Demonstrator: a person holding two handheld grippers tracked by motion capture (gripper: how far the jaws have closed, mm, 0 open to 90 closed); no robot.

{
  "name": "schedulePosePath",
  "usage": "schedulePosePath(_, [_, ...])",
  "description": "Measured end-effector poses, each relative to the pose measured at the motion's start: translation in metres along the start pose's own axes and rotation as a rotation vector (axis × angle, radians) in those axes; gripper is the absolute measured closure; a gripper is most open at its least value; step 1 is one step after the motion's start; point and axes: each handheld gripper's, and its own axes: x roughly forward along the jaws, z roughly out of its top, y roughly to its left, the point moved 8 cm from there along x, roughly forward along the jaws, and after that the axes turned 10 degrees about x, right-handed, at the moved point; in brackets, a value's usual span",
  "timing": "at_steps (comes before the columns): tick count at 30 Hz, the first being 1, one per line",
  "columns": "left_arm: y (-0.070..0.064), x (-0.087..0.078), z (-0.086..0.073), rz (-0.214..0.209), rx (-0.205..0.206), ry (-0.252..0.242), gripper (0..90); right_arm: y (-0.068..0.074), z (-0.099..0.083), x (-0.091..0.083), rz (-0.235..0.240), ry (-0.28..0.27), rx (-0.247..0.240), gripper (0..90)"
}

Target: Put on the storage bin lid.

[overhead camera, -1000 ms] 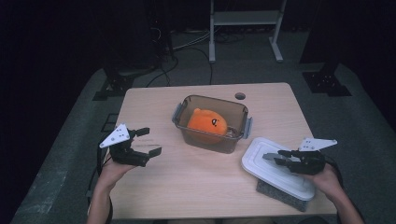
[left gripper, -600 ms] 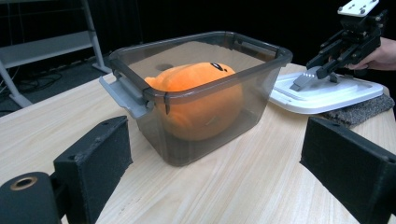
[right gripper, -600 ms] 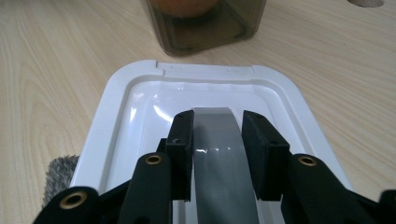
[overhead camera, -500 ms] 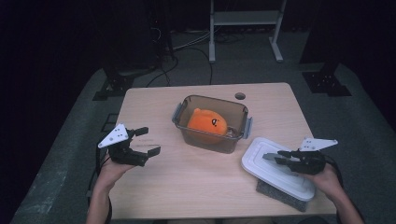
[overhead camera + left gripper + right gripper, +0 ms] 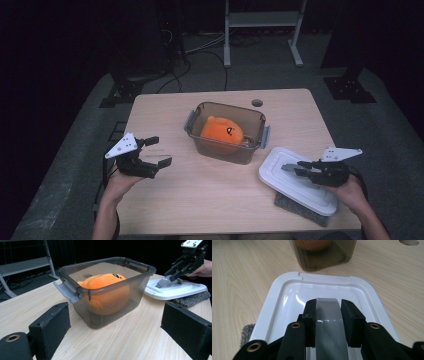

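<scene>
Table (image 5: 215, 200) of pale wood fills the middle of the high view, with a small round hole (image 5: 257, 103) near its far edge at about one o'clock from the centre. Just beyond the centre, toward twelve o'clock, stands a smoky clear plastic container (image 5: 227, 131) with grey latches at both ends, open at the top. An orange plush toy (image 5: 222, 132) lies inside it, pressed toward the near wall in the left gripper view.

At about four o'clock from the container, near the table's right front corner, a white lid (image 5: 295, 186) lies flat with a grey handle (image 5: 329, 325) along its middle. It rests on a grey felt pad (image 5: 300, 210) whose fuzzy edge sticks out at five o'clock under the lid.

The right gripper (image 5: 299, 170) is over the lid, held by the person's right hand (image 5: 350, 192), its jaws pointing toward nine o'clock. In the right gripper view the two black jaws stand close on either side of the grey handle, clamped against it.

The left gripper (image 5: 156, 151) hovers at eight o'clock from the container, well apart from it, in the person's left hand (image 5: 117, 182). Its jaws are spread wide with nothing between them, pointing toward the container at three o'clock.
</scene>
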Motion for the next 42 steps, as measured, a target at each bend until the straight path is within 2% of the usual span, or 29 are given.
schedulePosePath(8, [0.0, 0.0, 0.0, 0.005, -0.003, -0.001, 7.8, 0.003, 0.006, -0.007, 0.001, -0.005, -0.007, 65.5])
schedulePosePath(31, [0.001, 0.003, -0.004, -0.003, -0.009, 0.008, 7.8, 0.016, 0.028, -0.04, 0.005, -0.04, -0.032, 65.6])
schedulePosePath(37, [-0.001, 0.006, -0.006, -0.012, -0.015, 0.013, 7.8, 0.022, 0.039, -0.054, 0.003, -0.039, -0.047, 65.5])
schedulePosePath(42, [-0.001, 0.007, -0.007, -0.014, -0.016, 0.015, 7.8, 0.026, 0.051, -0.066, 0.013, -0.065, -0.047, 65.6])
